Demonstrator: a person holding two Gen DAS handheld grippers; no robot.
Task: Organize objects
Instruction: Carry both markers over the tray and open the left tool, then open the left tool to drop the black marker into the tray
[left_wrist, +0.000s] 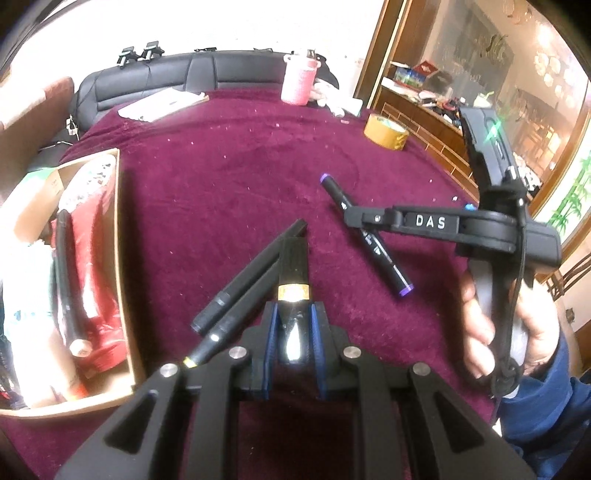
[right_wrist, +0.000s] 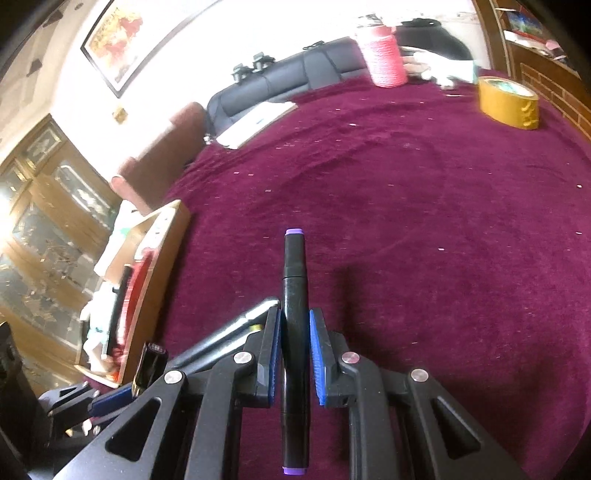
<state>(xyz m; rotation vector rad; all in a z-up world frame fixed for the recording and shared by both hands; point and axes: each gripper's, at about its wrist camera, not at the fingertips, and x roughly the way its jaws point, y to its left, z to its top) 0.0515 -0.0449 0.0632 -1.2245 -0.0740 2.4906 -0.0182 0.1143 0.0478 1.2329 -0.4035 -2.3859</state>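
The left gripper (left_wrist: 293, 325) has its jaws closed on a black tube with a gold band (left_wrist: 293, 273), held just above the maroon table (left_wrist: 229, 177); the right gripper (right_wrist: 294, 343) straddles a purple-capped marker (right_wrist: 294, 295), jaws narrowly parted, and whether the pads touch the barrel cannot be told. The marker appears to lie on the table near centre; two black pens (left_wrist: 240, 280) lie touching each other just left of the tube. The cardboard box (left_wrist: 118, 229) at the near left already contains a red packet and one dark pen-like item; this suggests sorting is partly done. Judged remaining: the tube, the marker and both pens are still outside the box. A yellow tape roll (left_wrist: 386, 131) and a pink cup (left_wrist: 299, 81) stand at the far side, well apart from the work.
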